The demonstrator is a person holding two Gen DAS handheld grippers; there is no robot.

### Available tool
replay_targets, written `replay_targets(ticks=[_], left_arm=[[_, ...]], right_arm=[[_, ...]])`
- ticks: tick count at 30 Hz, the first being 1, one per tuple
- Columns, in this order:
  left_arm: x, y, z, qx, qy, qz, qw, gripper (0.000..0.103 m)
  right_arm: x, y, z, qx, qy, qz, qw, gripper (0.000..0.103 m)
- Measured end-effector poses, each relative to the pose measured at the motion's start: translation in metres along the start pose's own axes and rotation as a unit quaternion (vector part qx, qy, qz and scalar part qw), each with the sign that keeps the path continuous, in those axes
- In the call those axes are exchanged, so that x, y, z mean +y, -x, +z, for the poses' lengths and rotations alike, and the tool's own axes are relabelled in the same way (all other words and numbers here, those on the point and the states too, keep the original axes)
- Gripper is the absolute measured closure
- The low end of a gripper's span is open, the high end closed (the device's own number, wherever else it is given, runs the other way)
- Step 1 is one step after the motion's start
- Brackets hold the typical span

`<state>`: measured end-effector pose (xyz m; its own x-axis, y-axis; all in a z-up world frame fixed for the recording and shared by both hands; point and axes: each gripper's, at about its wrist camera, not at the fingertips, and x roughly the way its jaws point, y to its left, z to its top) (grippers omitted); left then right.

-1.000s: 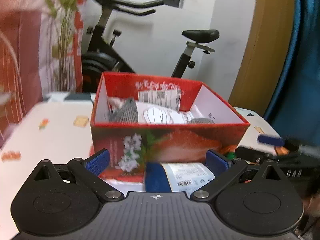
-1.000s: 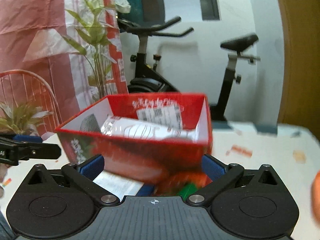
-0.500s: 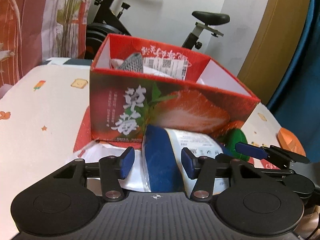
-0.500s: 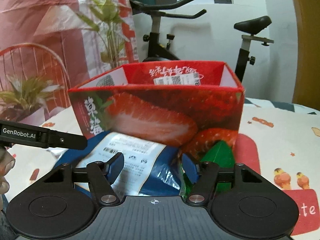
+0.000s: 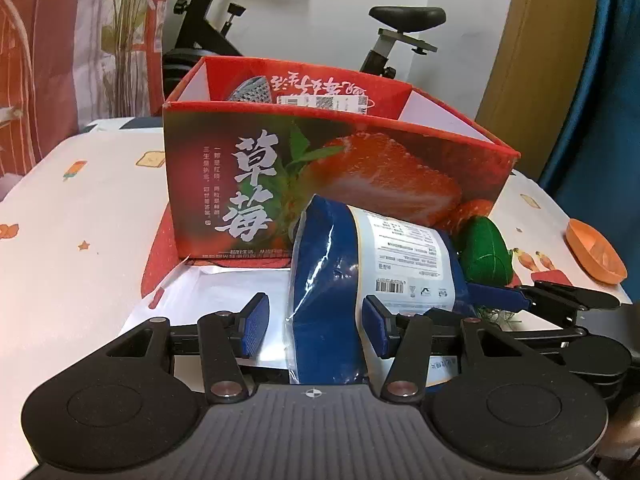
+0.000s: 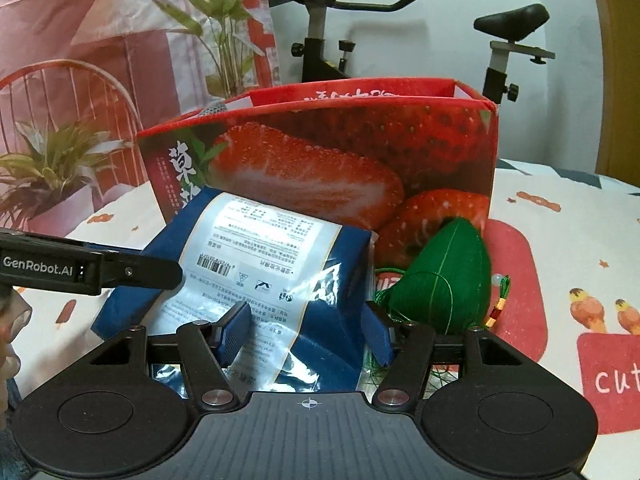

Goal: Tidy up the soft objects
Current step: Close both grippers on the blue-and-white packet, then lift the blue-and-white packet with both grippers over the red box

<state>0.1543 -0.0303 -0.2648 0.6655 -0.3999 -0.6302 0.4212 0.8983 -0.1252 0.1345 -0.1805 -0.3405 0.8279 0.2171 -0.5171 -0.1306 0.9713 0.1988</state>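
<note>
Both grippers have dropped from box-rim level and half closed around the blue snack bag (image 5: pixel 332 280), lying at six o'clock of the strawberry box (image 5: pixel 320 184). Left gripper (image 5: pixel 316 328) and right gripper (image 6: pixel 306 334) bracket it; firm pad contact is unclear. Grasping seems underway; next, lifting together. Box contents are mostly hidden; green zongzi pouch (image 6: pixel 444 284) sits beside.
</note>
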Motion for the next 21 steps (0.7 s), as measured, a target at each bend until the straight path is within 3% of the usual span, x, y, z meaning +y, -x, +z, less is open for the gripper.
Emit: replay_targets(ticks=[5, 21], left_arm=[[0.0001, 0.0057, -0.0002, -0.015, 0.0, 0.001, 0.9999, 0.07], [0.0023, 0.0012, -0.0077, -0.012, 0.001, 0.003, 0.9999, 0.072]], right_arm=[[-0.0006, -0.0027, -0.0005, 0.003, 0.001, 0.002, 1.0, 0.045], [-0.0055, -0.0064, 0.0004, 0.01, -0.009, 0.012, 1.0, 0.045]])
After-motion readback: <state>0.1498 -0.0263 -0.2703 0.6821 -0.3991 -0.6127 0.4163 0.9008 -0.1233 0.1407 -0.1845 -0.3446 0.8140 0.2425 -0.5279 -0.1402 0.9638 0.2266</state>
